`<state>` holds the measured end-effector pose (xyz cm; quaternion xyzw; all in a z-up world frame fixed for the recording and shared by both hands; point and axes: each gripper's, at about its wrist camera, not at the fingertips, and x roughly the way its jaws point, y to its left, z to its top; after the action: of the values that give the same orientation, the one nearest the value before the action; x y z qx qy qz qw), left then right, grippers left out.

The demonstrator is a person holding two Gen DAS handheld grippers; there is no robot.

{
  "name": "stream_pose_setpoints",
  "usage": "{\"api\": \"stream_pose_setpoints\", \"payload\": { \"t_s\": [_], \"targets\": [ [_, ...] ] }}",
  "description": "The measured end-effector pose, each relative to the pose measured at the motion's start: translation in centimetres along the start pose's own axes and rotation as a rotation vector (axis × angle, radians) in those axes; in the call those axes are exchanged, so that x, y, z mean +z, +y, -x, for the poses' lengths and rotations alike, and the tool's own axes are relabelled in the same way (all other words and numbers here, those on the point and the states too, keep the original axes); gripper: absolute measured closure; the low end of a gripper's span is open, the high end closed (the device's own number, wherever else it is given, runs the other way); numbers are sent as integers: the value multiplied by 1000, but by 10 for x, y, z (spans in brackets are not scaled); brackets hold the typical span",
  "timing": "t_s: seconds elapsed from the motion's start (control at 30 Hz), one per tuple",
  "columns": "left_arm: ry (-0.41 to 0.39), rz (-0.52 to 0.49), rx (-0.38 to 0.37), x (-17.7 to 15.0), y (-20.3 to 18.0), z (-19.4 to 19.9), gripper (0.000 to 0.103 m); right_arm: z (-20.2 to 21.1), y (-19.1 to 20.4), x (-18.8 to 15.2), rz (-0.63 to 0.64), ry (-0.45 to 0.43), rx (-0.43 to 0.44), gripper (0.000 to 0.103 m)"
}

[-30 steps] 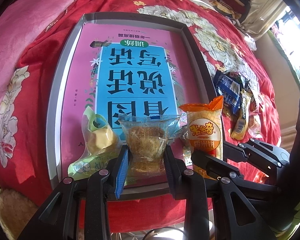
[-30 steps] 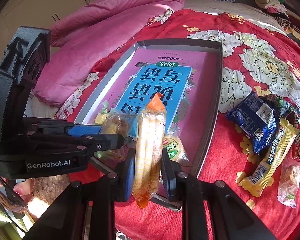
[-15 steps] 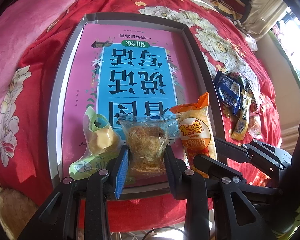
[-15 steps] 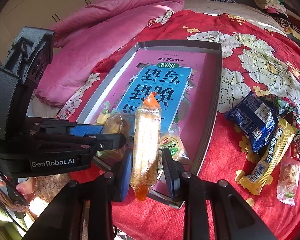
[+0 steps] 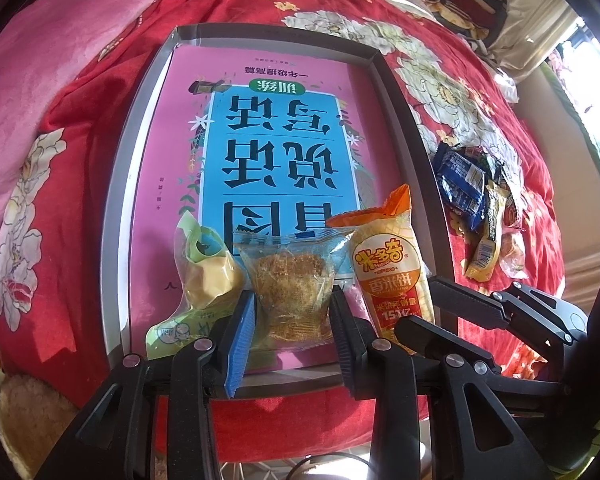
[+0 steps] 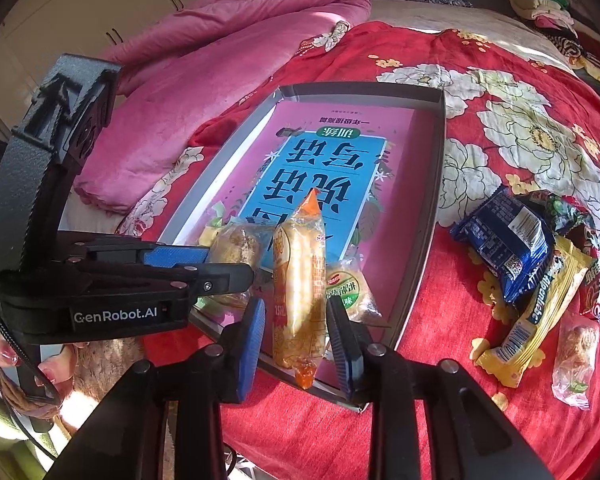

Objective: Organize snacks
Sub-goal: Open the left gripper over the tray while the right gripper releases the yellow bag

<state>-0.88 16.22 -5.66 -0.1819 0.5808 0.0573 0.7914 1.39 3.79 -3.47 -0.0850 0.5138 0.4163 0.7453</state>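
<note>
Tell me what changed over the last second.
Both tongs have just been opening. The right tongs lowered the orange rice-cracker pack into the tray and released it. The left tongs loosened around the clear-wrapped pastry. Tray, book and loose snacks stayed put.

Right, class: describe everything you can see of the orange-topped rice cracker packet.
The rice cracker packet is a long, glossy plastic sleeve, orange at both crimped ends, pale yellow between, with a red-and-yellow label. It lies in the tray near its front rim, between the right gripper fingers, which have just been opening. A green-labelled snack lies against it.
</note>
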Motion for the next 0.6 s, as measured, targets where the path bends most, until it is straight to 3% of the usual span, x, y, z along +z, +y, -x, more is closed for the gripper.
{"api": "stream_pose_setpoints", "payload": {
  "t_s": [0.13, 0.6],
  "targets": [
    [-7, -2, 6, 1, -1, 2, 55, 0, -1, 0, -3, 1, -1, 71],
    [-40, 17, -3, 5, 4, 17, 54, 2, 4, -1, 13, -7, 5, 71]
  ]
}}
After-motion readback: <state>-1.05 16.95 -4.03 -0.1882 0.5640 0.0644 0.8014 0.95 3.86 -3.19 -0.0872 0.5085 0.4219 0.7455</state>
